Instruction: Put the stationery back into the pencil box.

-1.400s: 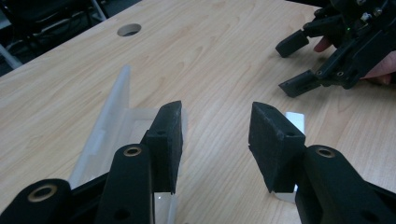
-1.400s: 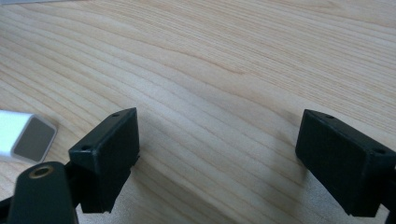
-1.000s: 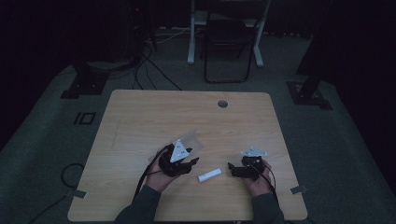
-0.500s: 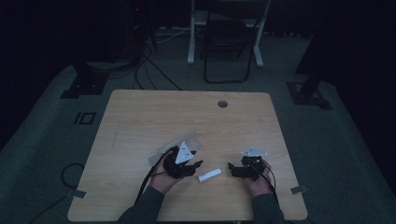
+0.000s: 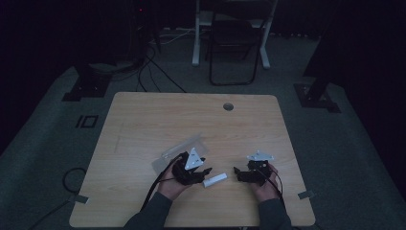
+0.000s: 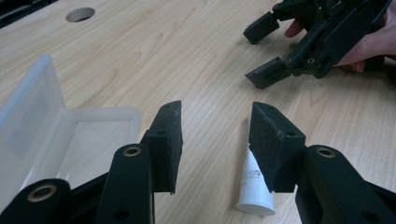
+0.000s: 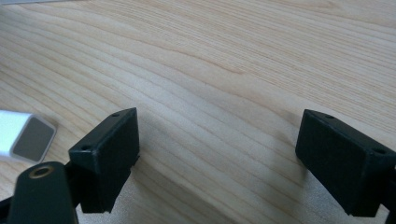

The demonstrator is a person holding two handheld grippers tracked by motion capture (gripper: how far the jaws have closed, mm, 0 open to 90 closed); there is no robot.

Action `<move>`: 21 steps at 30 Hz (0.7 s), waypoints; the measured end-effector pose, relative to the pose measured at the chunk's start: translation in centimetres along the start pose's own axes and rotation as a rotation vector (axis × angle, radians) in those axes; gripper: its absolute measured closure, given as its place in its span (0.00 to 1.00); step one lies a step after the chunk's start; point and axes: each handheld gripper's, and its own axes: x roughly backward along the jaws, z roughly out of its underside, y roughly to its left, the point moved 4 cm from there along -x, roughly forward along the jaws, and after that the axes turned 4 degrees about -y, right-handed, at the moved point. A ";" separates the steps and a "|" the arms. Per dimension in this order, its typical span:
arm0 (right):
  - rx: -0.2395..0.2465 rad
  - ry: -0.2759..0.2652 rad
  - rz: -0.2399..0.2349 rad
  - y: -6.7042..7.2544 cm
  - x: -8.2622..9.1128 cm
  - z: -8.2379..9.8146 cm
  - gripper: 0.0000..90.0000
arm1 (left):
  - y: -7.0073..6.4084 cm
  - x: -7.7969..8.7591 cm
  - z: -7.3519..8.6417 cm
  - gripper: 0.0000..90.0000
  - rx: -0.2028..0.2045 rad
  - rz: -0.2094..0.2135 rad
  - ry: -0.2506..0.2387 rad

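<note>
A small white stick-shaped piece (image 5: 214, 180) lies on the wooden table (image 5: 191, 115) between my two grippers. My left gripper (image 5: 205, 171) is open just left of it. In the left gripper view the white piece (image 6: 254, 189) lies flat by the right-hand jaw, partly hidden behind it, and no pad presses on it; the left gripper (image 6: 217, 128) holds nothing. My right gripper (image 5: 238, 172) is open, pointing left at the piece. In the right gripper view the right gripper (image 7: 219, 140) has bare wood between its jaws, with the piece's grey end (image 7: 28, 137) at far left.
A clear plastic case (image 5: 179, 151) lies open just behind the left gripper, and shows as the clear case (image 6: 70, 135) at left in the left gripper view. A round cable hole (image 5: 228, 106) sits at the table's far side. A chair (image 5: 232, 43) stands beyond the table.
My left gripper has shifted slightly right and nearer, toward the white piece, and its grey plate has turned. The right gripper and the white piece have kept still.
</note>
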 end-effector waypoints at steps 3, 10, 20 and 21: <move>0.000 0.000 0.000 0.0 0.0 0.0 0.15 | -0.2 -0.2 0.0 0.61 0.000 0.005 0.002; 0.000 0.000 0.000 0.0 0.0 0.0 0.15 | -0.6 -0.7 0.1 0.61 -0.003 0.016 0.010; 0.000 0.000 0.000 0.0 0.0 0.0 0.15 | -0.9 -1.2 0.2 0.61 -0.005 0.030 0.016; 0.000 0.000 0.000 0.0 0.0 0.0 0.15 | -1.0 -1.2 0.2 0.61 -0.007 0.031 0.019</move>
